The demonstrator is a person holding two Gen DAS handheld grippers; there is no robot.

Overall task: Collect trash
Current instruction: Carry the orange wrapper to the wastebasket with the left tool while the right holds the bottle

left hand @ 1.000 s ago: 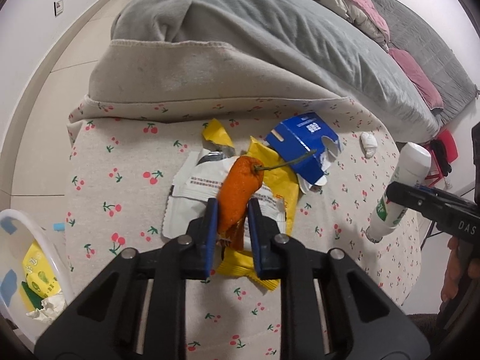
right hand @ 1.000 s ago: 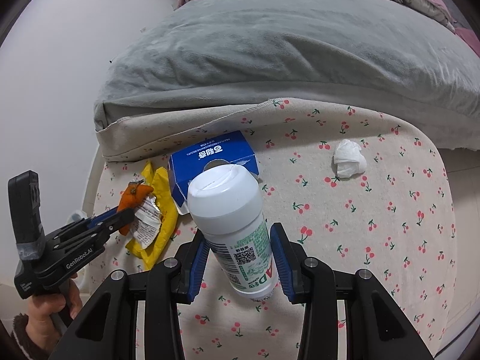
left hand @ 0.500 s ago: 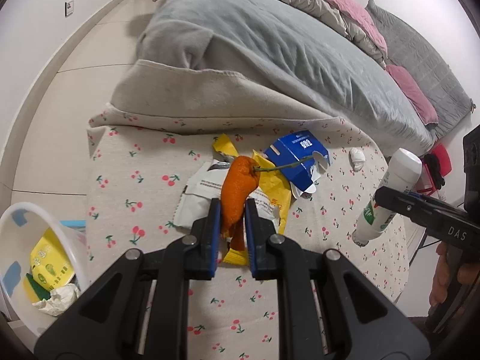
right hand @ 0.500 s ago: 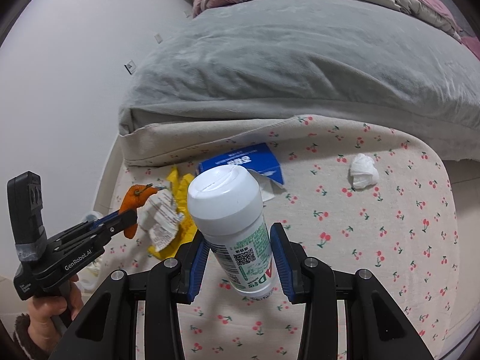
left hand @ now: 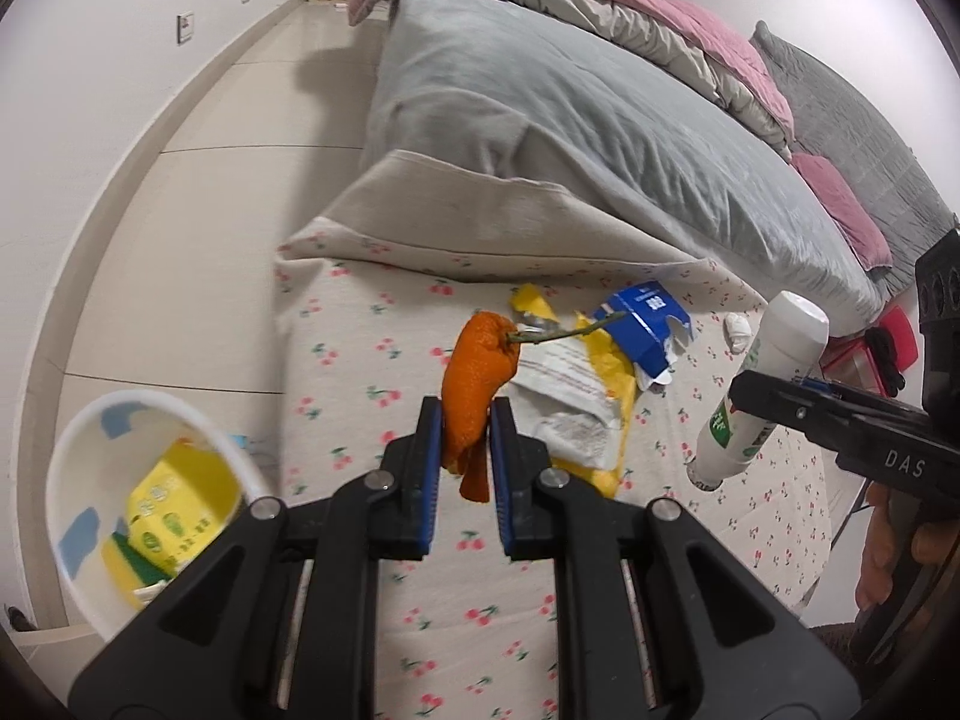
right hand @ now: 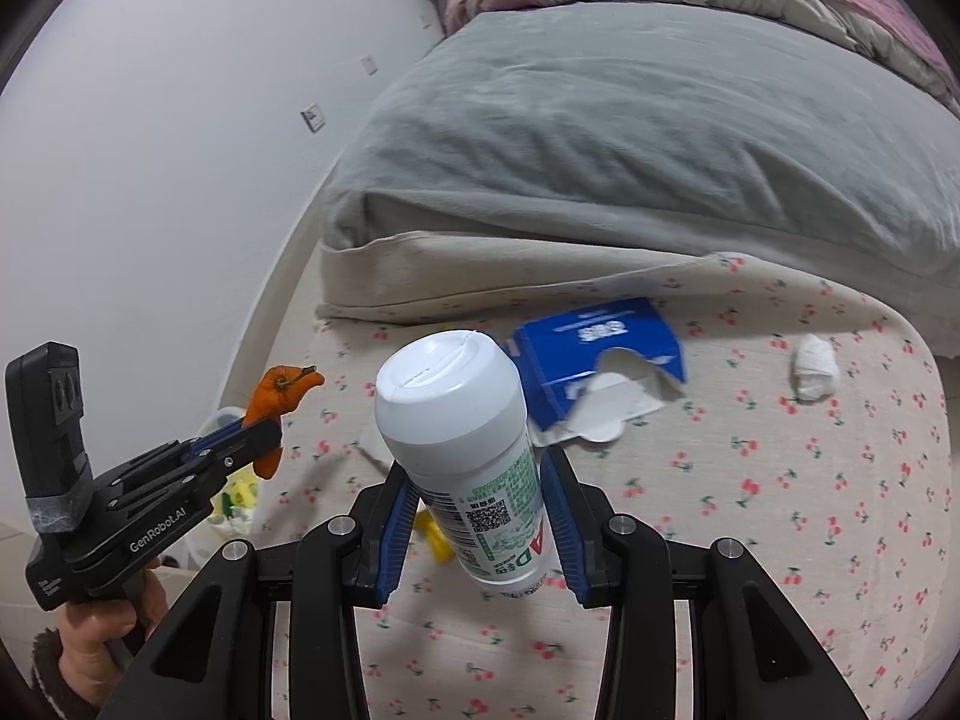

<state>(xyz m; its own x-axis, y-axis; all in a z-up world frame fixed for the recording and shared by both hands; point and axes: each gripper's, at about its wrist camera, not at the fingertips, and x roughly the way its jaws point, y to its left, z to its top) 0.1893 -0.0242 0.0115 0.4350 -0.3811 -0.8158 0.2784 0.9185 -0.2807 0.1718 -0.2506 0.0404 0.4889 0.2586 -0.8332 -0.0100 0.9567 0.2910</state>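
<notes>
My left gripper [left hand: 467, 420] is shut on an orange peel [left hand: 477, 378] with a green stem, held above the cherry-print cover [left hand: 372, 372]. The peel also shows in the right wrist view [right hand: 277, 399]. My right gripper [right hand: 477, 480] is shut on a white bottle [right hand: 465, 450] with a green label, tilted, also seen in the left wrist view [left hand: 759, 384]. On the cover lie a torn blue box [right hand: 600, 348], a yellow wrapper [left hand: 612, 384], a white printed packet [left hand: 564, 402] and a crumpled tissue [right hand: 813, 366].
A white bin [left hand: 138, 498] with a yellow pack and other trash inside stands on the floor at the left, below the cover's edge. A grey duvet [right hand: 600, 138] and pink bedding [left hand: 600, 0] lie behind. A white wall [right hand: 150, 120] is on the left.
Both grippers have risen and pulled back with their loads. The left one has swung left, so the bin shows more fully. The trash pile looks smaller and farther.
</notes>
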